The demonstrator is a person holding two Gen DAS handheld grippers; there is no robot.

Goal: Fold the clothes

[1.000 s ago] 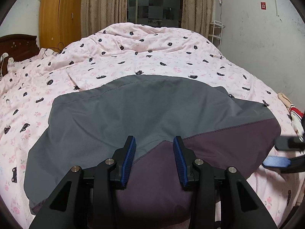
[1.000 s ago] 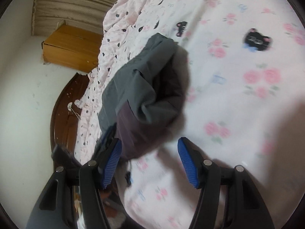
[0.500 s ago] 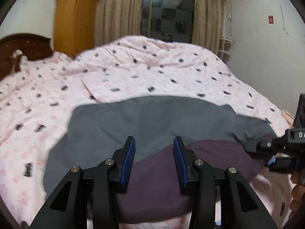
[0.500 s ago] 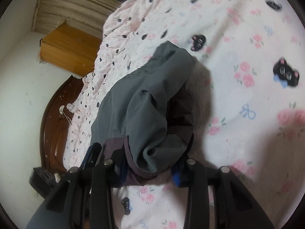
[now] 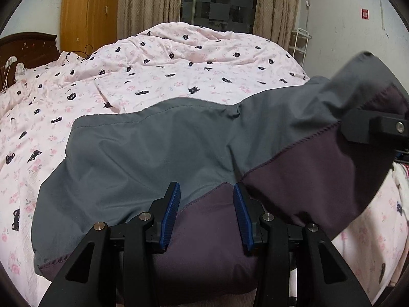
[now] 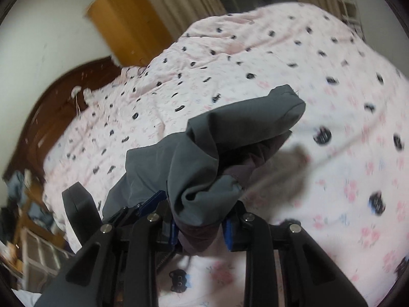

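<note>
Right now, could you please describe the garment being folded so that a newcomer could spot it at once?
Start at the big bed with the pink cat-print duvet. On its near side lies the garment, the only plain fabric there: grey, with a dark purple band along a stitched seam. Its raised end is bunched in the right gripper.

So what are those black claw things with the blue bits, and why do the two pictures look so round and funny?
Those are grippers: two-finger tongs that a person holds, one in each hand. Each carries a small wide-eyed camera that looks along its fingers and bends the picture round. One picture comes from the left gripper, the other from the right gripper. A grey and purple garment lies on a bed with a pink quilt that has little black bears on it. The right gripper's jaws have just been closing, and now they pinch one end of the garment, lifted off the quilt. The left gripper's blue pads stand apart over the cloth.
</note>
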